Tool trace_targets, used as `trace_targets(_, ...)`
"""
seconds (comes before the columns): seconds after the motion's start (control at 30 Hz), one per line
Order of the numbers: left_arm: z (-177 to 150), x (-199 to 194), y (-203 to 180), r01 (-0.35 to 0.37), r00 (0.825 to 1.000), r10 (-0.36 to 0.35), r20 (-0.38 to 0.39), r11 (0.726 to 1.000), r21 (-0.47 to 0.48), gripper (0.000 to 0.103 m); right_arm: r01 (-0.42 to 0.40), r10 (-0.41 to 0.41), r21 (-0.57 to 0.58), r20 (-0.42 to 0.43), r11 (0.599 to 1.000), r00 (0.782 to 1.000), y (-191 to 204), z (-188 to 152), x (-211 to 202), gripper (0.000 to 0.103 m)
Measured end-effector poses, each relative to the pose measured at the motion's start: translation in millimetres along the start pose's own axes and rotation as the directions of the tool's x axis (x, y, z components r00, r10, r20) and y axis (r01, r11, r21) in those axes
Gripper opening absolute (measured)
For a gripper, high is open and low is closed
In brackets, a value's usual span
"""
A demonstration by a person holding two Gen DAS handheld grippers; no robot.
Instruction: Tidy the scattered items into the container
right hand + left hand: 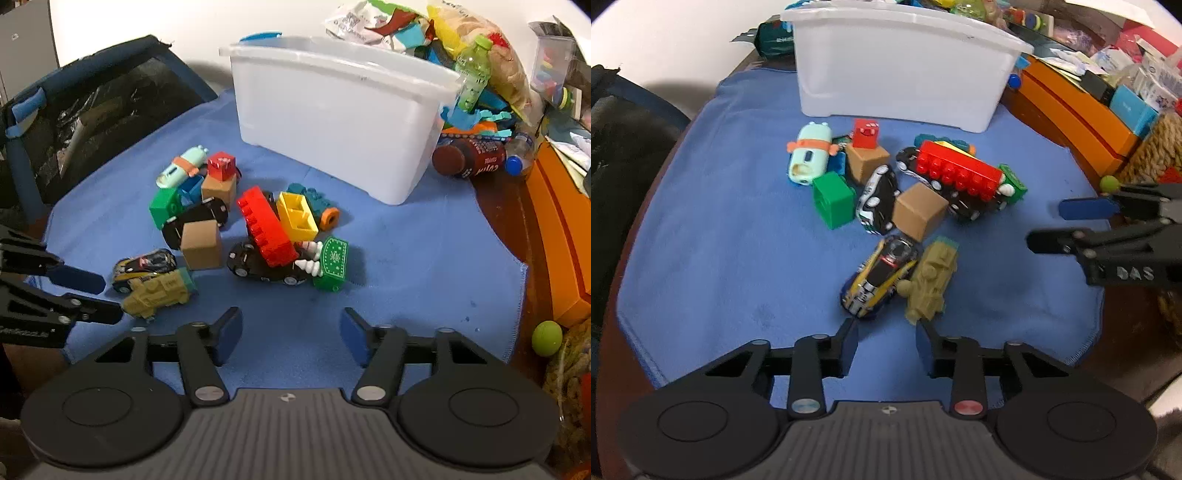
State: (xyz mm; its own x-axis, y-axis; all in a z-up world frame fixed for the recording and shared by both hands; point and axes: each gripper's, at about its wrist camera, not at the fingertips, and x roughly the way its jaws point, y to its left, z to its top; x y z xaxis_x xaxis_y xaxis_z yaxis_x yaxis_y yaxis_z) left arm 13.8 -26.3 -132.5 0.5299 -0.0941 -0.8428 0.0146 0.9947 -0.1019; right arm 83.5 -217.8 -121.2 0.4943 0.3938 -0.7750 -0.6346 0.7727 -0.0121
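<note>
A white plastic bin (901, 66) (343, 118) stands at the back of a blue cloth (720, 229) (424, 266). Scattered toys lie in front of it: a yellow-black toy car (879, 277) (144, 266), an olive toy train (932, 282) (155, 293), two brown cubes (919, 210) (201, 243), a red brick (960, 170) (267, 229), a green block (833, 199) (164, 206), a mint toy (809, 157) (183, 166). My left gripper (886, 325) (99, 295) is open and empty, just short of the car and train. My right gripper (291, 325) (1049, 225) is open and empty, near the red brick pile.
Orange boxes (1071, 110) (561, 236) and clutter line the right side. A brown bottle (469, 158) lies by the bin. A green ball (546, 338) sits at the cloth's right edge. A dark mesh chair (92, 110) stands left.
</note>
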Motion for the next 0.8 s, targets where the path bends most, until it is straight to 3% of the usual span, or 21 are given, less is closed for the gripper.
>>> trace_targets(0.17,12,2,7,-0.077,0.996,0.076,0.054,0.997,0.022,0.042,0.017,-0.017,-0.008,0.007,1.0,1.0,-8,5,7,0.053)
trace_targets(0.27,18,8,15,-0.056,0.996,0.054,0.066,0.998,0.033,0.049,0.027,-0.027,-0.008,0.003,1.0,1.0,-13,11,15,0.054)
trace_targets(0.4,27,16,10,-0.055,0.996,0.047,0.069,0.992,0.112,0.05,0.058,-0.058,-0.011,0.015,0.998,0.998,-17,19,28,0.052)
trace_targets(0.43,30,18,9,-0.05,0.997,0.043,0.064,0.992,0.118,0.049,0.064,-0.064,-0.007,0.019,0.998,0.998,-19,21,30,0.05)
trace_targets(0.5,34,23,8,-0.039,0.998,0.031,0.06,0.991,0.126,0.049,0.054,-0.054,0.003,0.017,0.999,0.998,-23,25,35,0.035)
trace_targets(0.57,38,25,7,-0.032,0.998,0.024,0.061,0.99,0.138,0.049,0.042,-0.042,0.014,0.008,0.999,0.999,-25,28,40,0.03)
trace_targets(0.8,48,34,4,-0.006,0.999,-0.003,0.053,0.985,0.173,0.049,0.028,-0.028,0.021,-0.02,0.999,0.999,-23,30,52,0.031)
